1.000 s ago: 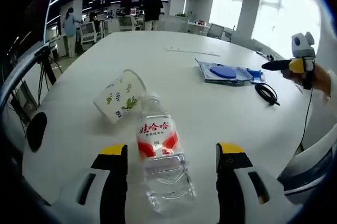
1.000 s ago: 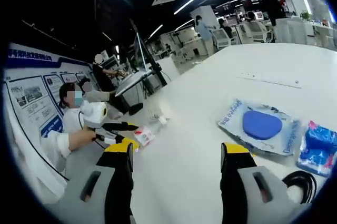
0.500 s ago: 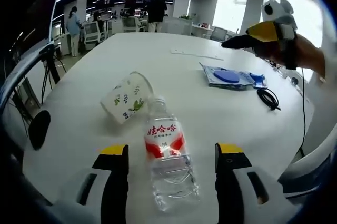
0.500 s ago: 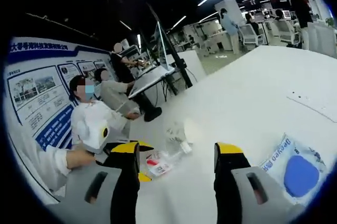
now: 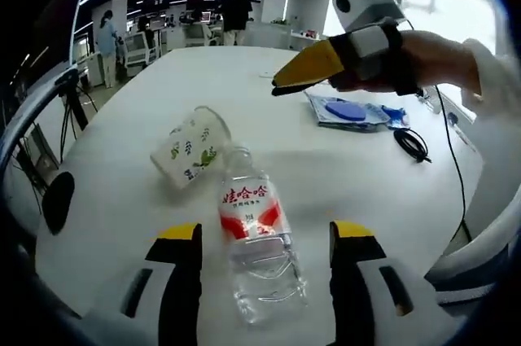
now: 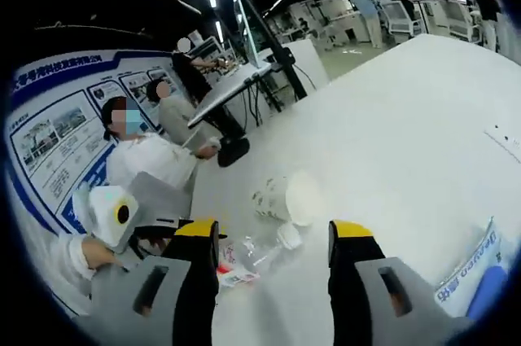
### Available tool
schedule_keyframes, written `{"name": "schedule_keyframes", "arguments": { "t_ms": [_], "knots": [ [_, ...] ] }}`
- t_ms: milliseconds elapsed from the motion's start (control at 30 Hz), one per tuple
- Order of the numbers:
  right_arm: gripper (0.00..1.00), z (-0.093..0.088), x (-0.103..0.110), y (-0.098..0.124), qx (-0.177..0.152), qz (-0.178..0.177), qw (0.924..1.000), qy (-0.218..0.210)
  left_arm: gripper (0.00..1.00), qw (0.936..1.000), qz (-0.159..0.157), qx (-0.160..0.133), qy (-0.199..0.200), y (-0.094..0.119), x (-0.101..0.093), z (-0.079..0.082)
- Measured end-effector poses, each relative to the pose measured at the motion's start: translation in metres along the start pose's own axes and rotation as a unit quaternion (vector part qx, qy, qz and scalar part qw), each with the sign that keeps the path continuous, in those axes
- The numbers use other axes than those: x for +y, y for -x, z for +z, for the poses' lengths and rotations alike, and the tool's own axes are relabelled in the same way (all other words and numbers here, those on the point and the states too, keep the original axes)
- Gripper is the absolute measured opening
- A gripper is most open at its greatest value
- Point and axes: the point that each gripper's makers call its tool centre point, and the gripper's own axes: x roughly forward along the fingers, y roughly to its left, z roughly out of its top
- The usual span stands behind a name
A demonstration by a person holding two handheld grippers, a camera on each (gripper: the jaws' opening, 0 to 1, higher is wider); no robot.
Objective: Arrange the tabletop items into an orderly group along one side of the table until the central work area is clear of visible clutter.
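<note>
The water bottle (image 5: 255,236) lies on its side on the white table (image 5: 326,175), between the spread jaws of my left gripper (image 5: 264,236), untouched by either; its red label carries Chinese characters I can't make out clearly. Its cap end meets the rim of the tipped paper cup (image 5: 190,149), printed with green leaves. In the right gripper view both look small and blurred, the bottle (image 6: 248,252) just below the cup (image 6: 281,197), above my right gripper (image 6: 273,236), whose jaws stand open on nothing. Beyond the cup, my right gripper (image 5: 281,85) partly hides a blue packet (image 5: 346,111) whose writing is unreadable; a black cable (image 5: 413,144) lies beside it.
</note>
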Motion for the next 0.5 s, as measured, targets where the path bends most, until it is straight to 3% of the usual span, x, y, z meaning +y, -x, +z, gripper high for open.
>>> {"name": "schedule_keyframes", "arguments": {
  "t_ms": [133,333,500],
  "knots": [
    [0.52,0.003,0.004,-0.014,0.000,0.007,1.0000,0.004,0.63,0.9999,0.000,0.005,-0.012,-0.001,-0.001,-0.001],
    [0.46,0.001,-0.003,-0.032,-0.004,0.010,0.9997,-0.021,0.62,0.9998,-0.007,0.009,-0.016,-0.002,-0.004,-0.002],
    [0.47,-0.005,-0.005,-0.049,-0.001,0.020,0.9989,-0.042,0.61,0.9997,-0.010,0.014,-0.019,-0.003,-0.005,-0.004]
  ]
}}
